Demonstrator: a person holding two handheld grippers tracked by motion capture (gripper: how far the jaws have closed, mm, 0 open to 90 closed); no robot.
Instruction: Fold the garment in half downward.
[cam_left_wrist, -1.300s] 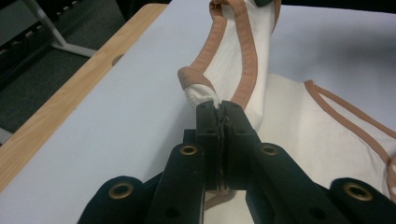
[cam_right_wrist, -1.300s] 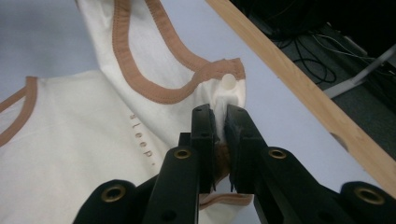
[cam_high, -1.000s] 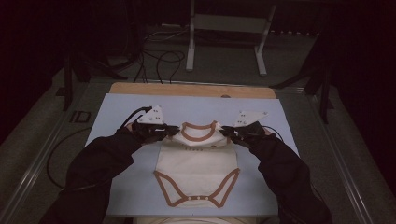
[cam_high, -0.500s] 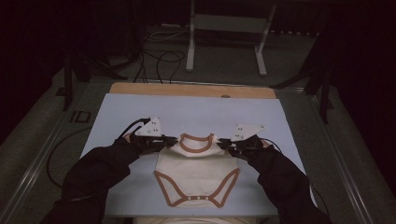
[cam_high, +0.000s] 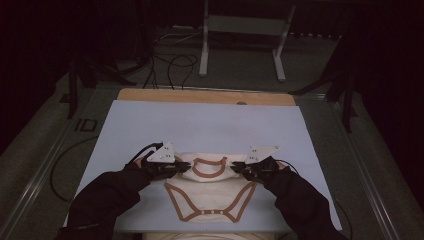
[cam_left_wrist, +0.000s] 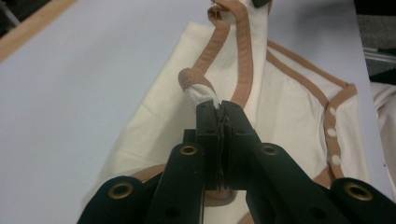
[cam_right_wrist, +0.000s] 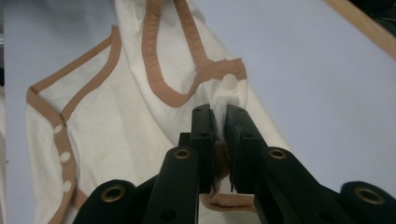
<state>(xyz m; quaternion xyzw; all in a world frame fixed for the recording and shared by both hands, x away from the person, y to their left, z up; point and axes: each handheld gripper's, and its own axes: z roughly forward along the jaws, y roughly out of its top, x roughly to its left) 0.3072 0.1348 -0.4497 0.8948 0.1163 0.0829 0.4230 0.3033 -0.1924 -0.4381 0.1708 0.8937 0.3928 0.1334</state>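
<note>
A cream baby bodysuit (cam_high: 210, 192) with tan trim lies on the pale blue mat (cam_high: 210, 125), neck opening toward the far side and snap crotch toward the near edge. My left gripper (cam_high: 185, 167) is shut on the bodysuit's left shoulder; the left gripper view has its jaws pinching a fold of cream cloth (cam_left_wrist: 205, 93) beside the tan neckband. My right gripper (cam_high: 236, 168) is shut on the right shoulder; the right gripper view has cloth (cam_right_wrist: 224, 100) clamped between its jaws just below a white snap (cam_right_wrist: 229, 81). Both grippers sit low, close to the mat.
A wooden strip (cam_high: 205, 96) edges the mat's far side. Beyond it stand a metal frame's legs (cam_high: 242, 42) and loose cables (cam_high: 170, 62) on the floor. Dark sleeves (cam_high: 107, 200) come in from the bottom. Bare mat lies ahead of the bodysuit.
Both grippers have come down and toward the near edge with the shoulders in their grip. The bodysuit's top now lies lower and flatter on the mat.
</note>
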